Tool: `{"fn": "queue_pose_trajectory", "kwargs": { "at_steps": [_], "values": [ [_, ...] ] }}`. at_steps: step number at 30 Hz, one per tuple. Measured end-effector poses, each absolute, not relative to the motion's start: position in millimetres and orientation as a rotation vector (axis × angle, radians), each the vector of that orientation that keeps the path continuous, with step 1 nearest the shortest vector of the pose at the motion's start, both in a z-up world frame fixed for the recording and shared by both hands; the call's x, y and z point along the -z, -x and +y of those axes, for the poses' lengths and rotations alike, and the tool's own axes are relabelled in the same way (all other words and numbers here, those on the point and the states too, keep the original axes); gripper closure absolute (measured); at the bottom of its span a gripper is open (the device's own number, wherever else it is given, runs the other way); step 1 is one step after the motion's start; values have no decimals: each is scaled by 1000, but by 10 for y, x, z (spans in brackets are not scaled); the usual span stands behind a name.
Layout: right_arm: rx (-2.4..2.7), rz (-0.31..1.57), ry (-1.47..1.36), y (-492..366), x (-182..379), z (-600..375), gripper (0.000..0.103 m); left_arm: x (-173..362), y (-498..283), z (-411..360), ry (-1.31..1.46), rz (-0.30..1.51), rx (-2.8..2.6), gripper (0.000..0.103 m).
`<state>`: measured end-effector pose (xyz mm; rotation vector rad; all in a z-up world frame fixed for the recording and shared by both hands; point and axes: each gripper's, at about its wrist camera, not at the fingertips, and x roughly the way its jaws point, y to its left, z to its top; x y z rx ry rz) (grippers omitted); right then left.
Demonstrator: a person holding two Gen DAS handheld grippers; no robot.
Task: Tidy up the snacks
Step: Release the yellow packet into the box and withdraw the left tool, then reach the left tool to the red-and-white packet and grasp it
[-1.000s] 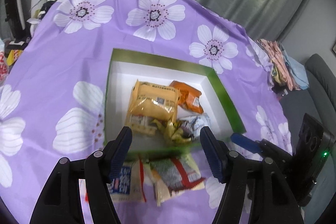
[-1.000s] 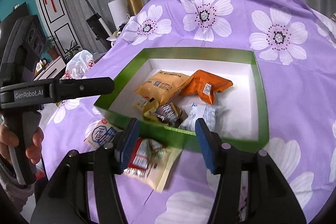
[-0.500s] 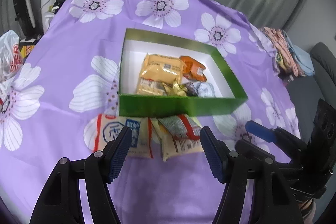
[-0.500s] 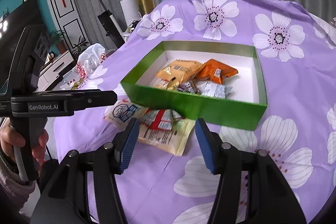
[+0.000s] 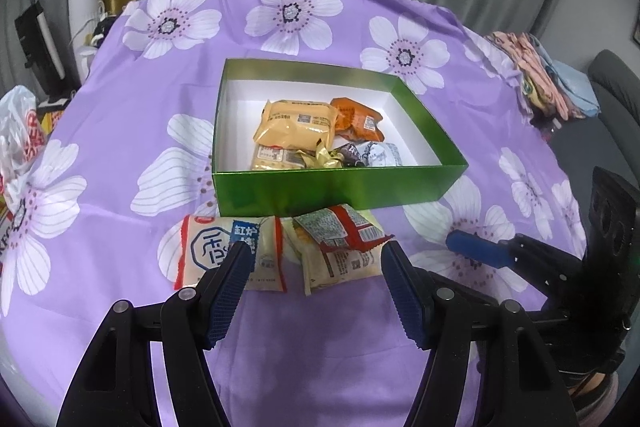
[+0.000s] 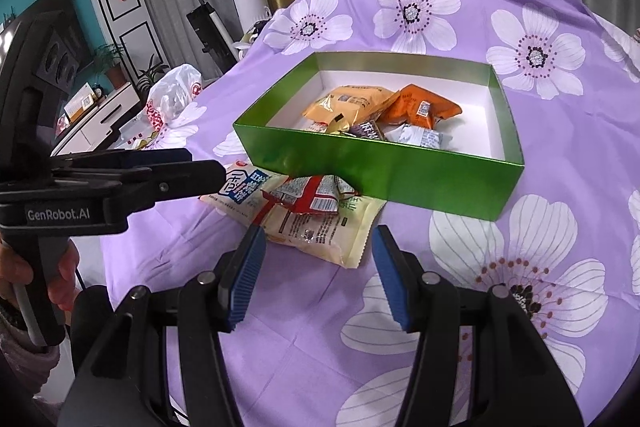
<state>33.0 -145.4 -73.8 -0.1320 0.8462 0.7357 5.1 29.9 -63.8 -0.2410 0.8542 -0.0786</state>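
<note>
Now, from the left wrist, we hold the left gripper (image 5: pixel 316 291) spread and empty over 2 packets lying just near of the green box (image 5: pixel 336 191): a white-and-blue packet (image 5: pixel 224 251) on the left, a red-and-cream packet (image 5: pixel 340 243) beside it. We should lower squarely, pinch 1 packet's edge, and lift clear of the box wall.

From the right wrist, the right gripper (image 6: pixel 316 275) is likewise spread, empty. The purple floral cloth (image 6: pixel 520 267) looks slippery; curtains hang at the far side.
</note>
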Motion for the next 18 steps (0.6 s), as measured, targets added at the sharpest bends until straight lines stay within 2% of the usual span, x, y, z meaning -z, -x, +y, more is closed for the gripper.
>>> {"fn": "queue_pose_trajectory", "kwargs": {
  "at_steps": [18],
  "values": [
    [-739,886,165,-481,948,-1296,47,816,-195,356,257,865,133,36]
  ]
}}
